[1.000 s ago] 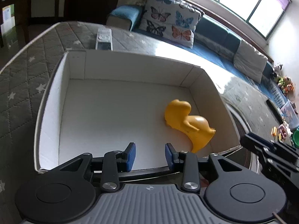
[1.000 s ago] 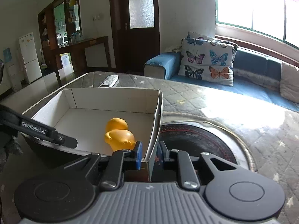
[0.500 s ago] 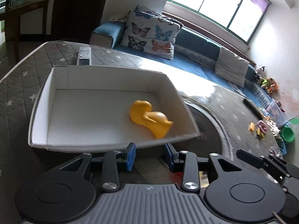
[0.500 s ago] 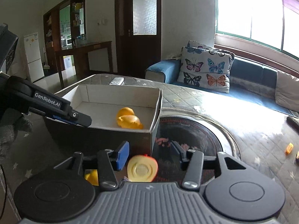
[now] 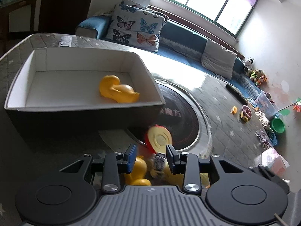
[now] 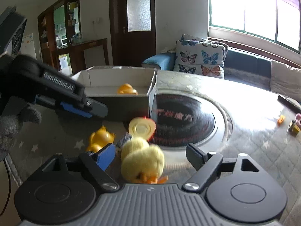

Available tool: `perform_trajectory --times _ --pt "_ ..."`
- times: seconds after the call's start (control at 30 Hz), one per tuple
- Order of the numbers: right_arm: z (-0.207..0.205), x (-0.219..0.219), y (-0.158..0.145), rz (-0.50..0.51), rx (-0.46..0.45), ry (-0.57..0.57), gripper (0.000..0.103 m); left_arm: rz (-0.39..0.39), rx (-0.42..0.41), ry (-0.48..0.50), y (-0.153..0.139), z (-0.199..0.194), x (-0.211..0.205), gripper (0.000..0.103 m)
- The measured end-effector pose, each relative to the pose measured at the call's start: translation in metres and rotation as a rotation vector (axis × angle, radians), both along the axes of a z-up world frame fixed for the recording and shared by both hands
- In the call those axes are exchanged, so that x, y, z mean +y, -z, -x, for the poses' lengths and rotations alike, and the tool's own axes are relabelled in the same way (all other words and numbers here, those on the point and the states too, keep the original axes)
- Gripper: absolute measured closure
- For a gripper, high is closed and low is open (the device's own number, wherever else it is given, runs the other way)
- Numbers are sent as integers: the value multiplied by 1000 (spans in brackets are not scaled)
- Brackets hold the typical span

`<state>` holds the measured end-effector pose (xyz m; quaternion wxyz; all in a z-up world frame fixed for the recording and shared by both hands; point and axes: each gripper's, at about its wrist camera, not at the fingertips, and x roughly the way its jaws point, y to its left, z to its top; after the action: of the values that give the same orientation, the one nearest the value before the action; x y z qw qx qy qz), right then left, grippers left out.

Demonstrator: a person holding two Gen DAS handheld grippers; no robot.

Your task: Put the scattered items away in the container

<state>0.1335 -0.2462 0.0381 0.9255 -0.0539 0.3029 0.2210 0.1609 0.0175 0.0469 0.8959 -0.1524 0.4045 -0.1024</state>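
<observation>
Landmark: the open cardboard box with white inside walls and dark outer sides (image 5: 84, 111) stands on the grey quilted star-print cover (image 5: 18, 67); every place below is given relative to this box.
Inside the box: one glossy yellow rubber duck (image 5: 117, 90) lies on its side on the white floor, toward the box's right wall.
In front of the box: a round toy with a pale yellow disc face and a red rim (image 5: 159, 138) lies just before the box's near right corner, at the edge of the dark round glass panel with red lettering (image 6: 185, 120).
Nearer still: a second glossy yellow rubber duck (image 6: 101, 138) lies on the cover before the box's front wall; a small grey-and-white printed block (image 6: 124, 139) sits just beside it, blurred.
Fluffy toy: a pale yellow plush chick with orange feet (image 6: 142, 162) lies nearest the right camera, in front of the box and disc toy.
Left gripper (image 5: 151, 153): blue-padded jaws stand partly apart, clasping nothing; they hang above the loose toys before the box's front wall.
Right gripper (image 6: 150, 155): jaws have just been opening and stand wide; the plush chick lies between them, pads not pressing it.
Beyond the box: a white remote control (image 5: 64, 41) lies on the cover behind the far wall; a butterfly-print cushion (image 5: 135, 29) leans on the blue sofa further back.
Far right of the box: small scattered toys (image 5: 242, 113) lie well apart.
</observation>
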Motion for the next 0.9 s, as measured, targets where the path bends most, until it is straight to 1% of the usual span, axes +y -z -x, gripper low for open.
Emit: perform_trajectory --times 0.27,0.47,0.53,0.57,0.63,0.83,0.9 --pt "12 -1 16 1 22 -5 18 22 13 44 8 2 -24 66" --pt "7 5 23 4 27 -18 22 48 28 46 12 -1 -35 65" --pt "5 8 26 6 32 -17 29 57 31 38 13 -3 -37 65" --pt "4 8 27 5 35 -16 31 62 32 36 13 -4 -37 65" --pt "4 8 28 -1 42 -15 39 68 32 32 13 -5 -39 65" --pt "5 4 31 -22 55 -16 51 79 44 33 16 -8 -43 65" --pt "8 2 31 -29 60 -16 52 78 46 37 17 -8 -46 65"
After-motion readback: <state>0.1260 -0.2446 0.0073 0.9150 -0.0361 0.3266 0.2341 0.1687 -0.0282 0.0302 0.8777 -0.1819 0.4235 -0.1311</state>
